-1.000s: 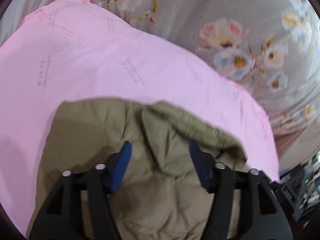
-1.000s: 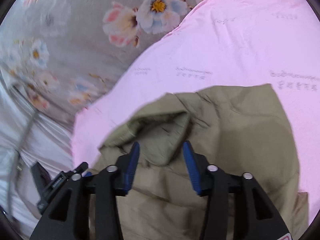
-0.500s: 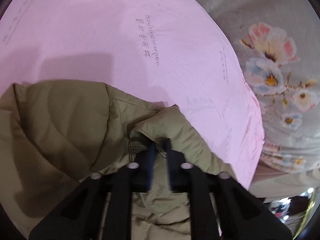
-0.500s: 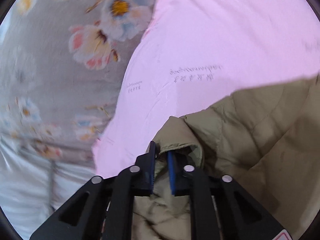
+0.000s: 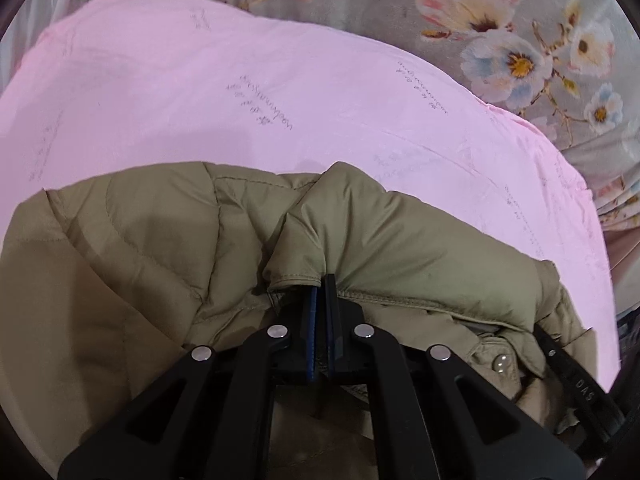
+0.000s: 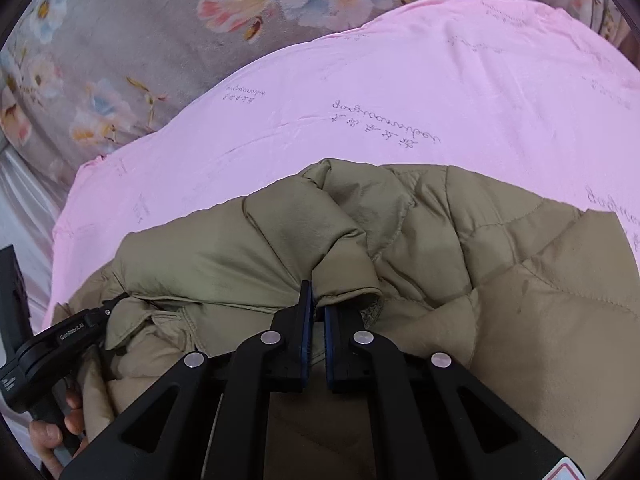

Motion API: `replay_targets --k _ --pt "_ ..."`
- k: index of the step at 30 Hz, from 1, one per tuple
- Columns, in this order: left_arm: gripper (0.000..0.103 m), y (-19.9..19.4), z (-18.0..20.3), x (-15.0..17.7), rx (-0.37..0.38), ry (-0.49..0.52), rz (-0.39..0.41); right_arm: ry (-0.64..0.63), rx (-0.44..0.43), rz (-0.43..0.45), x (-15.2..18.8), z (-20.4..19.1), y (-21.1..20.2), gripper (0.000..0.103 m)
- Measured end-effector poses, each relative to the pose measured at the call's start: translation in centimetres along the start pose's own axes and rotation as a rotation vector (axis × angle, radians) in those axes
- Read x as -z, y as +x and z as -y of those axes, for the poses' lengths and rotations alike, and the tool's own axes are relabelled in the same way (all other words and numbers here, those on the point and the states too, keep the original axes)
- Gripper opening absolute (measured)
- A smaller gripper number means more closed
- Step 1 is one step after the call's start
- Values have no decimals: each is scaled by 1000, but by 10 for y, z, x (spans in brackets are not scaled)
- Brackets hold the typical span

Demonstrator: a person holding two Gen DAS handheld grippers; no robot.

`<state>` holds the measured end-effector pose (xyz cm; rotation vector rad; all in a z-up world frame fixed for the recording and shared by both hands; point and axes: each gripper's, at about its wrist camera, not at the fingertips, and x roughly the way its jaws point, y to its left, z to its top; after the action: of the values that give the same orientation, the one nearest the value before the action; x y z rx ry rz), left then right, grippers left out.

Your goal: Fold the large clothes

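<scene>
Olive puffer jacket: lower half of both frames, on pink sheet. Left gripper and right gripper each pinch 1 hem edge; bulk lies ahead.

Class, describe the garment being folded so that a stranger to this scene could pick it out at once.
Start at the grey floral bedcover, then the pink sheet spread over it. On that sheet lies the olive puffer jacket, pinched by the left gripper and right gripper; it alone is quilted and drab.
</scene>
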<state>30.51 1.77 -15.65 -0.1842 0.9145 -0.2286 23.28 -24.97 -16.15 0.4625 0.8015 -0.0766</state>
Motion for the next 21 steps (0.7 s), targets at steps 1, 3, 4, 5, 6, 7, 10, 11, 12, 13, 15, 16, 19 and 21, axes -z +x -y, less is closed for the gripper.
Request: replay_targets --k 1,3,4,5,6,7,10,11,12,13,15,16,19,21 --pt "3 0 4 -1 -15 12 9 6 -9 -1 -1 1 -1 2" --pt "4 -4 9 0 -44 44 18 18 -24 -13 -1 5 -7 6" --pt "4 -10 9 2 -53 62 14 26 -24 -18 1 7 -16 7" --pt "4 -19 7 3 -48 74 8 36 -25 -17 4 10 -28 10" --pt "8 -28 5 5 -33 75 6 42 -16 -4 6 13 -40 14" --pt "9 -42 0 6 -8 74 7 35 -6 15 7 12 -50 19" --pt "10 -71 2 -8 9 83 49 -10 4 78 -5 4 -74 20" --pt "10 -78 8 -19 13 79 70 -19 -10 90 -14 -2 -76 20" --pt "10 -81 14 -30 29 74 80 -36 -25 101 -24 -11 -76 20" --pt "11 -81 20 -39 37 70 84 -62 -23 108 -31 -20 -73 20" --pt "15 -67 35 -57 23 66 74 -126 4 119 -42 -36 -60 20" --pt "15 -52 41 -63 18 62 50 -151 17 113 -45 -43 -50 20" --pt "15 -3 48 -57 4 48 -45 -189 34 50 -41 -54 -16 20" --pt "15 24 45 -38 -14 46 -73 -208 60 11 -28 -52 7 20"
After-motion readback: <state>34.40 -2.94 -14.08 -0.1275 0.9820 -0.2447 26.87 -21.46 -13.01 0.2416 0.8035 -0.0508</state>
